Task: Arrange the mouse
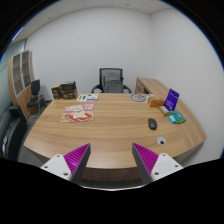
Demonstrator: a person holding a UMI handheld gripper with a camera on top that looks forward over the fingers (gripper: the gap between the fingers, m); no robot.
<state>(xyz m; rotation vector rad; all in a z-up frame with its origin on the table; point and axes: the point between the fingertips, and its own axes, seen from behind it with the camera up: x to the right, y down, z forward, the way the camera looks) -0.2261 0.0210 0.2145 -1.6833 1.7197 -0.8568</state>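
Beyond the left finger of the tool (111, 158), papers (78, 113) lying on the worktop (110, 135). Fingers apart, nothing between them, hovering well short of the goal. Further ahead and rightward, the mouse (152, 124), small and dark, alone on bare wood, with a teal item (177, 118) and a purple box (171, 99) beyond it. Best done by swinging right, lowering level, straddling the mouse squarely before closing.

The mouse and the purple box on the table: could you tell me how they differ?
The mouse is small, dark and lies low on bare wood; the purple box is larger, brightly coloured and stands tilted up. The mouse sits nearer the open gripper, the purple box farther back. Both rest on the wooden table.
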